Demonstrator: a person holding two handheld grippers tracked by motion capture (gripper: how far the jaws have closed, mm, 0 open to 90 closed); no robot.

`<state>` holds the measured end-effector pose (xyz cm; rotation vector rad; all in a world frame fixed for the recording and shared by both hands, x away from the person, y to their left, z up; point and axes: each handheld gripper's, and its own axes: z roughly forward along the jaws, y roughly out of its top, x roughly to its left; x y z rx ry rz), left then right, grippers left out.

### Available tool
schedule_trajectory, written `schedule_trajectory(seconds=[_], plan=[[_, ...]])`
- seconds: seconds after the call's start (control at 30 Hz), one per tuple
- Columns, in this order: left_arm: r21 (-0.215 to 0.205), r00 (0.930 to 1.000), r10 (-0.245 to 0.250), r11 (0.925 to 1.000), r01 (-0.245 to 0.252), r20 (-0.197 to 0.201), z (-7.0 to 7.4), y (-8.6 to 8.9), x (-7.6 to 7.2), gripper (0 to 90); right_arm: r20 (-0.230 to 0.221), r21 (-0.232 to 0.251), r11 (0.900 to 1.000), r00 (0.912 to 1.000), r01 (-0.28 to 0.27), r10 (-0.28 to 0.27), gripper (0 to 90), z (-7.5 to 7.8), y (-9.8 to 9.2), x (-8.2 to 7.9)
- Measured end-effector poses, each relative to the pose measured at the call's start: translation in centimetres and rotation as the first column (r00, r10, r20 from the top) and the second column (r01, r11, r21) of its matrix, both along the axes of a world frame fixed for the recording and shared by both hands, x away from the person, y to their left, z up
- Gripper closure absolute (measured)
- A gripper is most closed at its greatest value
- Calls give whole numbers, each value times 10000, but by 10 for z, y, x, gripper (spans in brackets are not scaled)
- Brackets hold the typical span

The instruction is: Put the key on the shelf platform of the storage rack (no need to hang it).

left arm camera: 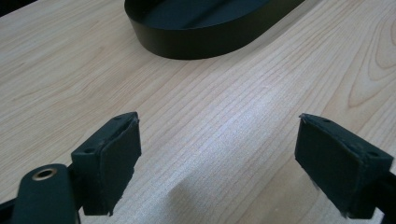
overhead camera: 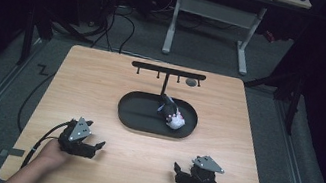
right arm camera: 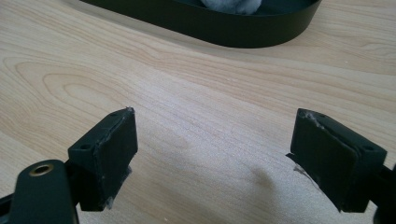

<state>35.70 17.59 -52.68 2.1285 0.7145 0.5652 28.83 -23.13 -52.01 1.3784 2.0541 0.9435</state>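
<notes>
Nearest the person, left tool and right tool rest on the counter, both wide, empty. Beyond, a black-and-white bundle lies in the tray; a careless reach risks snagging the rack.

A dim lab or workroom: a wooden tabletop on grey carpet, loose cables across the floor, a white-legged desk beyond its far edge.
</notes>
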Motion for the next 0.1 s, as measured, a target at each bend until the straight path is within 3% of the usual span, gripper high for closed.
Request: schedule_trajectory(seconds=[0.1], plan=[[12, 10000, -3, 10000, 3, 15, 0, 0, 0, 154, -22, 13, 10000, 10000, -6, 6, 148, -1, 0, 0]])
